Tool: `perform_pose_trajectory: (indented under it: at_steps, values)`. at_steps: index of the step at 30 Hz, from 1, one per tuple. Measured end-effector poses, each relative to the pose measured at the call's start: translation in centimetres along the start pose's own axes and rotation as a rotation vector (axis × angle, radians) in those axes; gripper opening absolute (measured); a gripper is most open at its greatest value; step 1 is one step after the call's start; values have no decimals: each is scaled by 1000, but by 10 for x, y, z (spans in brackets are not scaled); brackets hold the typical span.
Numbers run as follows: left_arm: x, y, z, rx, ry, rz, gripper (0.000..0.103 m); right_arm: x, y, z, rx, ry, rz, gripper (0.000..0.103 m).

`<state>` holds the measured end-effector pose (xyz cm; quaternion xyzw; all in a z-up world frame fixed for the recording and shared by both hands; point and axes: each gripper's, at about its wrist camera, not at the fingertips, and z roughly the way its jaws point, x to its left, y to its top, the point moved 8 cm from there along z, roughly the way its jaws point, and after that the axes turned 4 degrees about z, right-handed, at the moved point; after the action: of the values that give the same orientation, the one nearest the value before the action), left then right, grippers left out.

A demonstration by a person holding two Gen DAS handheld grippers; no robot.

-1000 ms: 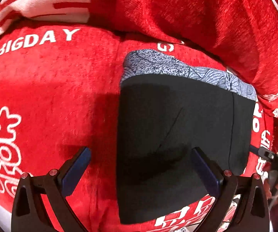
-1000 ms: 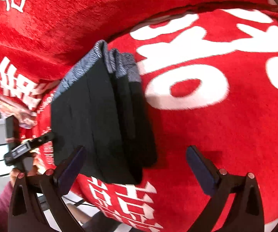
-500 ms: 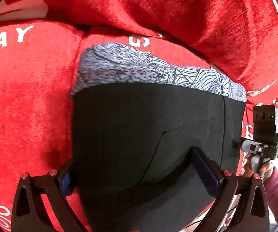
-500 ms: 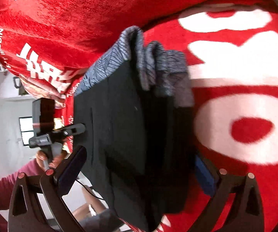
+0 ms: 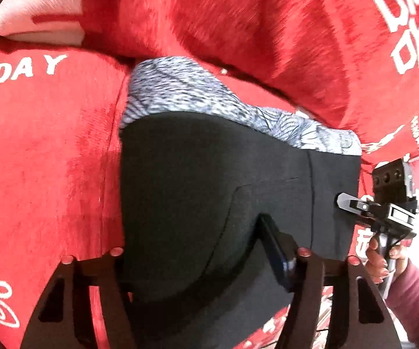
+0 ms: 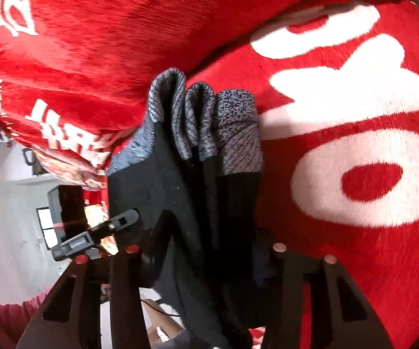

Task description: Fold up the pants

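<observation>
The folded black pants (image 5: 209, 192) with a grey patterned waistband (image 5: 209, 101) lie as a thick stack on the red sofa seat. My left gripper (image 5: 197, 250) is shut on the near edge of the stack; its right finger (image 5: 276, 250) presses into the cloth and the left finger is hidden under it. In the right wrist view the pants (image 6: 197, 192) show edge-on with several folded layers. My right gripper (image 6: 206, 247) is shut on that stack from the side. The right gripper's body also shows in the left wrist view (image 5: 384, 203).
The red sofa cover with white lettering (image 5: 34, 174) spreads under the pants. A red back cushion (image 5: 238, 23) rises just behind the waistband. In the right wrist view the sofa seat (image 6: 355, 174) extends right; a white room wall (image 6: 8, 218) lies beyond the left edge.
Both grippers moved in over the pants and closed: a second ago they were open and short of the stack, now each pinches it. The stack has lifted slightly.
</observation>
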<state>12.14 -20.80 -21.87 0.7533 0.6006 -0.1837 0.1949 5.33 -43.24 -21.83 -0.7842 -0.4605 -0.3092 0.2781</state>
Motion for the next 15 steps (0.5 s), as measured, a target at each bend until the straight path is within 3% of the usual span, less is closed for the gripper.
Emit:
perform_pose_trajectory:
  at_steps: [8,14,15]
  values:
    - [-24,-43,-40,9,5,43,66,18,-49,-27,6,97,46,48]
    - [-10,-91,-19,71,65,17,67,3,-99,-25,31,78,82,48]
    - [-2,-97,-18,84,78,11,72,-2,-104,-20,38,66,92,48]
